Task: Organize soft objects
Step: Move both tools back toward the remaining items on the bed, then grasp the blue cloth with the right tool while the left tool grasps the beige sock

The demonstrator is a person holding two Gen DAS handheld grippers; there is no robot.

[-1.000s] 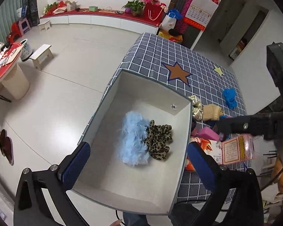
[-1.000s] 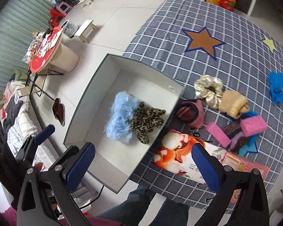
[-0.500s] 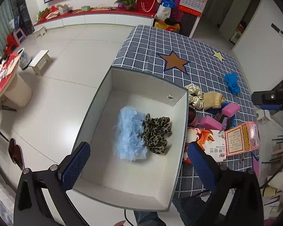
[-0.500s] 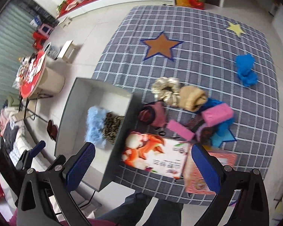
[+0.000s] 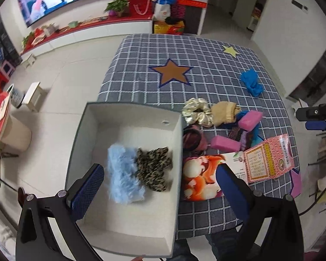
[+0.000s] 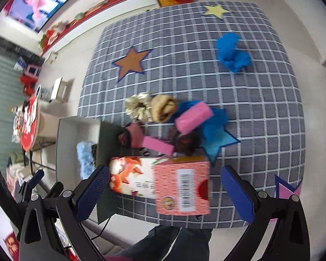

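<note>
Grey checked cloth with white grid lines (image 6: 260,113) covers the whole table, with an orange star (image 5: 172,72) and a yellow star (image 6: 216,10) sewn on it. Next biggest is the open white cardboard box (image 5: 128,224) sitting at the table's left edge. Inside it a fluffy light-blue piece (image 5: 122,174) lies right against a leopard-print scrunchie (image 5: 155,168), both on the box floor.

Just right of the box there's a flat cartoon-printed booklet (image 5: 201,178) with a pink patterned packet (image 6: 183,187) overlapping its right end. Behind those sits the pile still out on the cloth: a maroon scrunchie (image 5: 193,139) touching the box wall, a shiny gold scrunchie (image 5: 197,112), a tan knitted bundle (image 5: 225,113), two pink sponge blocks (image 6: 193,117) (image 6: 157,144), and some teal fabric (image 6: 216,134) under them. A crumpled bright-blue cloth (image 6: 232,53) sits well apart, off toward the far right.

Left gripper (image 5: 159,192) hangs over the box's near half, fingers spread wide, nothing between them. Right gripper (image 6: 165,195) hovers over the booklet and packet, also spread wide and empty.
</note>
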